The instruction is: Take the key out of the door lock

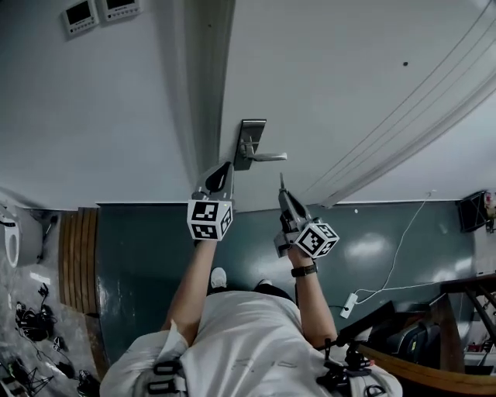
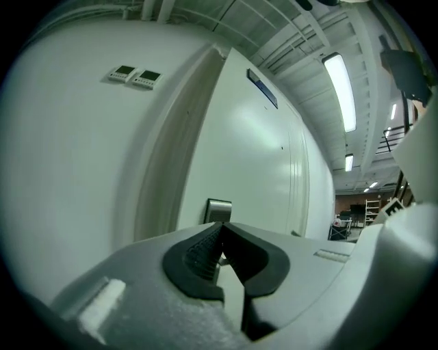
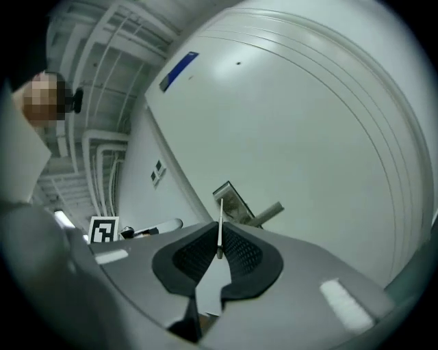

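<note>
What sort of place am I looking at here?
Probably a workshop or lab building, not a home: a plain white door with a lever handle, two control panels on the wall, and strip lights under a bare ribbed ceiling.

The thin silver key (image 3: pixel 220 225) stands edge-on at mid-frame, clear of the steel door lock (image 1: pixel 249 144) and pinched in the right gripper (image 1: pixel 284 195).

White wall (image 1: pixel 93 116), dark green floor (image 1: pixel 139 256), lit ceiling striplight (image 2: pixel 340 92).
</note>
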### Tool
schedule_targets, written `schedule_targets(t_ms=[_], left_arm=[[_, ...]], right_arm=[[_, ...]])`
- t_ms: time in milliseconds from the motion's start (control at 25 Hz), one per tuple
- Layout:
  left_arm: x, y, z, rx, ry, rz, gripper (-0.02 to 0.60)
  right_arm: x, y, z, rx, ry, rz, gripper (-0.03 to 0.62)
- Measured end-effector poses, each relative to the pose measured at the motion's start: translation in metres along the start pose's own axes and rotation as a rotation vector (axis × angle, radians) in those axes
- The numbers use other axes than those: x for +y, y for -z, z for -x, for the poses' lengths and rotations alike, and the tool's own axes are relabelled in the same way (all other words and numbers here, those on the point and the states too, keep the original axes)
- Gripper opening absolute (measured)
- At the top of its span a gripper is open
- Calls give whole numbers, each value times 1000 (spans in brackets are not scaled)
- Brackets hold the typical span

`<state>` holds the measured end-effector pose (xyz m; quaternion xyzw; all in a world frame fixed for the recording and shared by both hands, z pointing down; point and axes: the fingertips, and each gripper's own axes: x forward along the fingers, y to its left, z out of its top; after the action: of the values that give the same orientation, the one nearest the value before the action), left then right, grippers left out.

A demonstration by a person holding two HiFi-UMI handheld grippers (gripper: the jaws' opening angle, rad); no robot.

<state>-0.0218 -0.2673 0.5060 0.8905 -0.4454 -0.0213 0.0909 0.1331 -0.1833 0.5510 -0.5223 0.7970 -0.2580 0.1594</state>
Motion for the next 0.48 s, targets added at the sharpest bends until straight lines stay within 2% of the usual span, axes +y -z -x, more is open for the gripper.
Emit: schedule_targets(t_ms=[120,240,320,480], left_arm=[[-18,28,14,44,-9,19,0],[-39,34,29,32,-47,-2,0],[-58,33,36,16,-69,-28,0],[-111,38,53,11,-96,-59,0]], right_arm=[[3,-21,8,4,64,208,28],[12,-29,14,24,94,342,28],[22,-33,23,35,85,414,28],[30,-34,61,48,30,491,28]])
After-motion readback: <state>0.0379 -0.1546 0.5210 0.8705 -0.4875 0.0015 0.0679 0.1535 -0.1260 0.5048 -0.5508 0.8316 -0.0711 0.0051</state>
